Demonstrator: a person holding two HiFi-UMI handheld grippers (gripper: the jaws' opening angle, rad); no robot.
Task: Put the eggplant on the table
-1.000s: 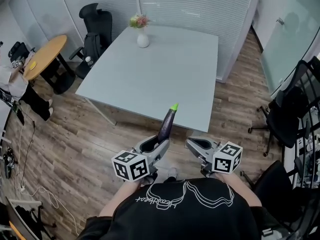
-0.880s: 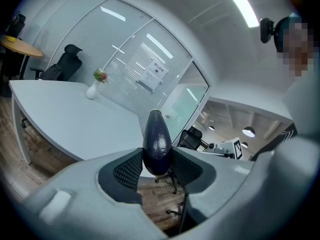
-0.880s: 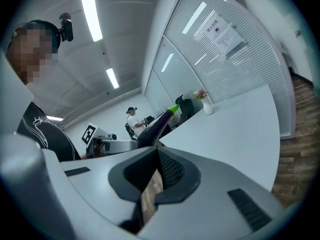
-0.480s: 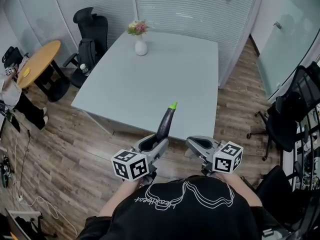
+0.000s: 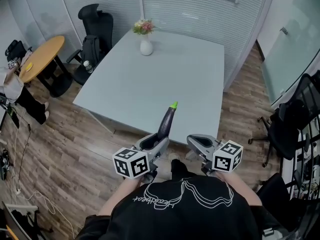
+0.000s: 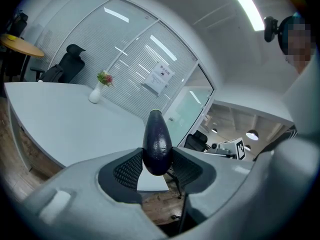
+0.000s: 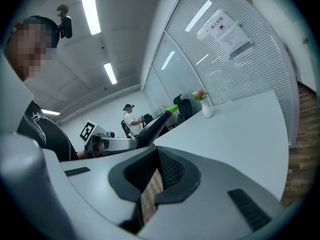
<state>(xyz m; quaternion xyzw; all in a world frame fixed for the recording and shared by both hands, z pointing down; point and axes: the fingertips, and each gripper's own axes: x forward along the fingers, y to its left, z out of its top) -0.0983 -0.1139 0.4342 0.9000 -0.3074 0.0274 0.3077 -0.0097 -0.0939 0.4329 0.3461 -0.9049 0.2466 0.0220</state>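
A dark purple eggplant (image 5: 166, 123) with a green stem tip sticks up and forward from my left gripper (image 5: 159, 143), whose pads are shut on its lower end. In the left gripper view the eggplant (image 6: 157, 141) is pinched between both pads, over the floor just short of the pale grey table (image 6: 60, 124). The table (image 5: 160, 79) lies ahead, and its near edge is just beyond the eggplant's tip. My right gripper (image 5: 196, 143) hovers beside the left with its jaws together and nothing in them. In the right gripper view the eggplant (image 7: 155, 125) shows at the left.
A white vase of flowers (image 5: 146, 46) stands at the table's far end. Black office chairs (image 5: 95, 31) and a round wooden table (image 5: 42, 56) are at the left, where a person (image 5: 10, 81) stands. More chairs (image 5: 295, 124) are at the right. Glass walls are behind.
The table's near edge has come closer to both grippers as I walk toward it. The eggplant stays held in my left gripper; the right stays shut.
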